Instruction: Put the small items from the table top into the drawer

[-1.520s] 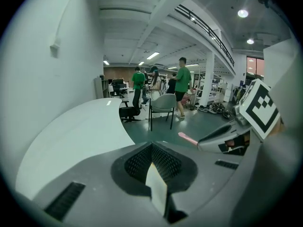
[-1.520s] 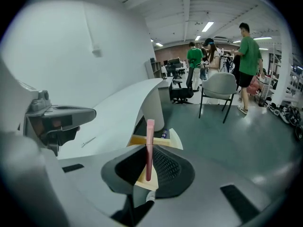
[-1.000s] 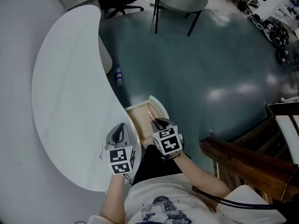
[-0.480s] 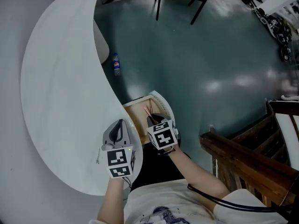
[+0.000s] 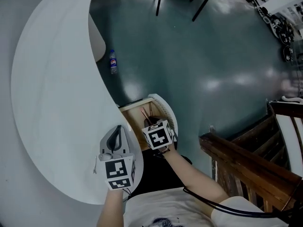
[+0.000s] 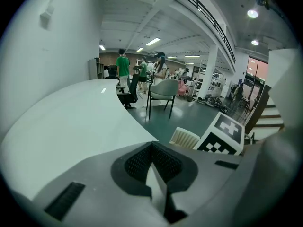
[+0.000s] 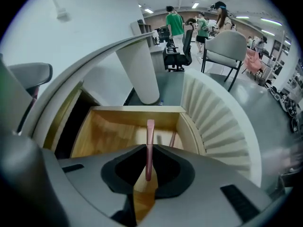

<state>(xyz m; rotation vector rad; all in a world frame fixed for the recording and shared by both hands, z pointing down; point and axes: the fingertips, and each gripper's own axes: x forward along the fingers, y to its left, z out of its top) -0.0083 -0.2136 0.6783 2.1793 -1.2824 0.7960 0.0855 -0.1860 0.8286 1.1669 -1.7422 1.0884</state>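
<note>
An open wooden drawer (image 5: 133, 118) juts from under the white curved table (image 5: 52, 93). My right gripper (image 5: 151, 125) hangs over the drawer's near end, shut on a thin pink stick (image 7: 150, 143) that points out over the drawer floor (image 7: 109, 131). A second thin pink stick (image 7: 173, 139) lies inside, against the right wall. The left gripper (image 5: 118, 132) rests above the table's near edge, shut with nothing between its pads (image 6: 142, 162). No small items show on the table top.
The drawer's ribbed white front (image 5: 166, 111) curves round its right side. A plastic bottle (image 5: 112, 62) stands on the floor by the table's leg (image 5: 97, 41). Dark wooden stairs (image 5: 246, 160) rise at the right. Chairs (image 7: 222, 46) and people stand far off.
My right gripper has edged left, further over the drawer, still holding the stick. The left gripper has kept its place over the table edge.
</note>
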